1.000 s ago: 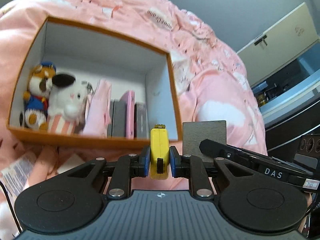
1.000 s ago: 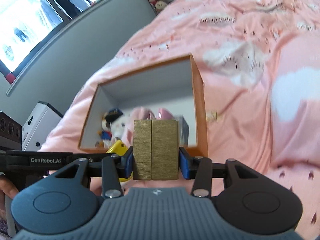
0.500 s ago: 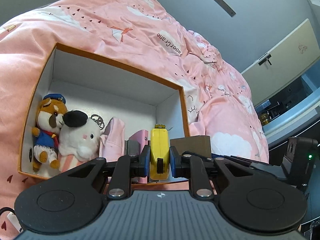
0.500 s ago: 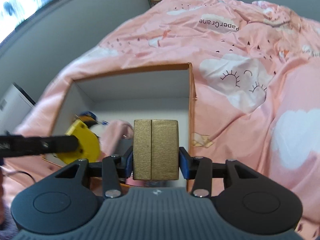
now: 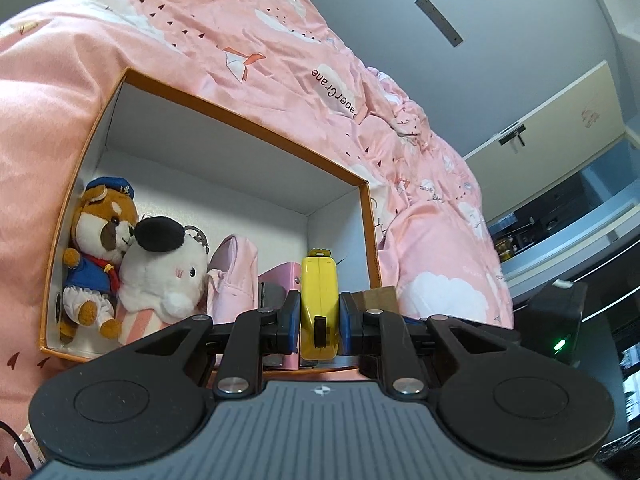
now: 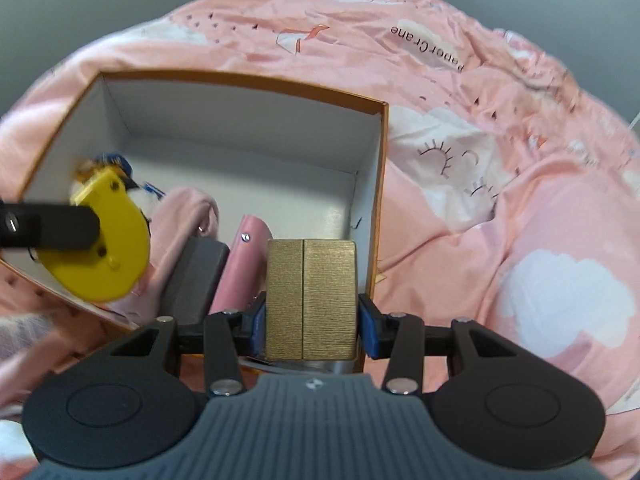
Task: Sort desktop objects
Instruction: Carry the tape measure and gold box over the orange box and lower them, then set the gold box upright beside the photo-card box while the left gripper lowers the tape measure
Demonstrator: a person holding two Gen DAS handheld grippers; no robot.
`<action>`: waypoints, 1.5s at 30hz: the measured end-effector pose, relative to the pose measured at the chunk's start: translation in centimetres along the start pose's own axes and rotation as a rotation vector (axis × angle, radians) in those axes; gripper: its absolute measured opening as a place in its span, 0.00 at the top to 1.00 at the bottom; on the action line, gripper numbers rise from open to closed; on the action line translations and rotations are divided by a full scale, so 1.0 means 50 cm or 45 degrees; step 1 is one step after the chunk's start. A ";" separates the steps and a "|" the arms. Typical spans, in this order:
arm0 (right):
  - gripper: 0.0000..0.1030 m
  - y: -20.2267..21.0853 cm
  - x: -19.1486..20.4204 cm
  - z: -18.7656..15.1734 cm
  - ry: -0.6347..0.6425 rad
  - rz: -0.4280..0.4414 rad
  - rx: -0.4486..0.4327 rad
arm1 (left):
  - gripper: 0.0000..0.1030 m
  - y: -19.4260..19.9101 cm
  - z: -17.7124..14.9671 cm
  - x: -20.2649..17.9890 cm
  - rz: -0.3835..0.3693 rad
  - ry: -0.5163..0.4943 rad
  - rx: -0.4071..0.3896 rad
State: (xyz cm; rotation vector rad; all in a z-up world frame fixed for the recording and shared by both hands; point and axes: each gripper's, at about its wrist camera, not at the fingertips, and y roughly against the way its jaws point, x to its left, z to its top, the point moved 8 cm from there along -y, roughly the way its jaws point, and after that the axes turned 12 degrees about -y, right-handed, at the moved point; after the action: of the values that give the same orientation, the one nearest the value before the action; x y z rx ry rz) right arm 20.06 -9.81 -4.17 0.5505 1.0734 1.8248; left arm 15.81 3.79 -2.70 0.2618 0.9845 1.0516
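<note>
Left wrist view: "PaperCrane" is printed on the pink quilt behind the box. The left gripper is clamped on a yellow tape measure, edge-on, just above the box's near edge. Inside the box, two plush toys sit at its left wall, with a pink pouch beside them.

Right wrist view: the same "PaperCrane" print lies beyond the box. The right gripper grips a gold case over the box's right near corner; the tape measure hangs at the box's left.
</note>
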 end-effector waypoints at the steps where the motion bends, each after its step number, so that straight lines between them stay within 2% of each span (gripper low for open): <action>1: 0.54 -0.004 0.006 -0.003 0.023 -0.040 -0.004 | 0.78 -0.001 0.000 0.005 -0.009 0.010 -0.001; 9: 0.54 -0.038 0.052 -0.018 0.154 -0.328 -0.017 | 0.78 -0.007 0.004 0.038 -0.074 0.060 -0.007; 17: 0.54 -0.052 0.060 -0.012 0.154 -0.428 0.074 | 0.78 -0.008 0.006 0.060 -0.133 0.107 -0.022; 22: 0.54 -0.067 0.057 -0.003 0.129 -0.424 0.193 | 0.78 -0.003 0.008 0.067 -0.160 0.117 -0.033; 29: 0.54 -0.089 0.053 0.000 0.045 -0.437 0.295 | 0.78 0.011 0.011 0.081 -0.185 0.141 -0.064; 35: 0.54 -0.100 0.021 -0.003 -0.181 -0.346 0.365 | 0.78 0.005 0.008 0.086 -0.186 0.151 -0.054; 40: 0.53 -0.110 0.011 0.002 -0.224 -0.268 0.439 | 0.78 0.000 0.007 0.084 -0.179 0.147 -0.041; 45: 0.52 -0.120 0.016 0.000 -0.165 -0.222 0.497 | 0.78 -0.009 0.005 0.081 -0.158 0.137 -0.019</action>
State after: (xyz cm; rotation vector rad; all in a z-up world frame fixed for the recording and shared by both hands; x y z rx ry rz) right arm 22.59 -7.91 -9.36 0.7670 1.3520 1.4148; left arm 16.84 6.94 -5.07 0.1314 1.0757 0.9673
